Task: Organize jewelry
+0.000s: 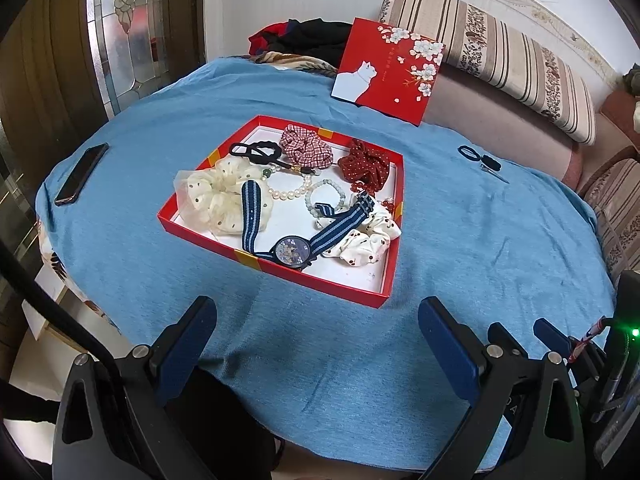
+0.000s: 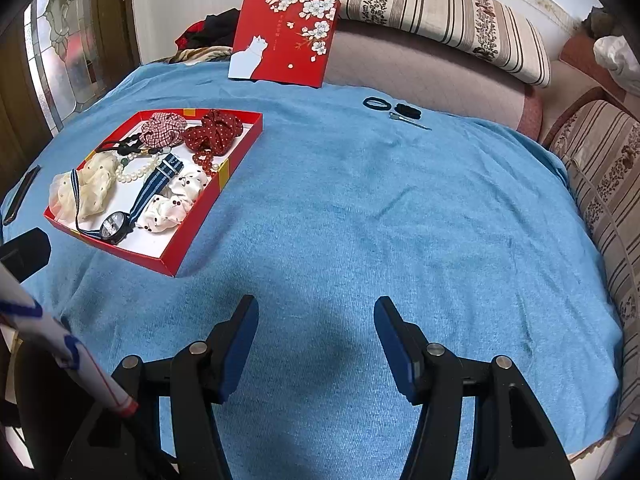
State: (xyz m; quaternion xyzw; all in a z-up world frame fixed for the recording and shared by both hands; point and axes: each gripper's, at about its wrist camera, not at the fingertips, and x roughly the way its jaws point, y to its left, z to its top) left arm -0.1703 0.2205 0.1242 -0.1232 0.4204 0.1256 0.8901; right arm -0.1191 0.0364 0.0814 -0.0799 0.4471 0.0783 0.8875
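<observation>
A red box on the blue cloth holds several scrunchies, bead bracelets, a black hair tie and a watch with a blue striped strap. A black hair tie, a small black item and a metal hair clip lie on the cloth at the far right. My left gripper is open and empty, near the box's front edge. My right gripper is open and empty over bare cloth.
The red box lid with a white cat leans against the sofa at the back. A phone lies at the table's left edge. Striped cushions line the far and right sides.
</observation>
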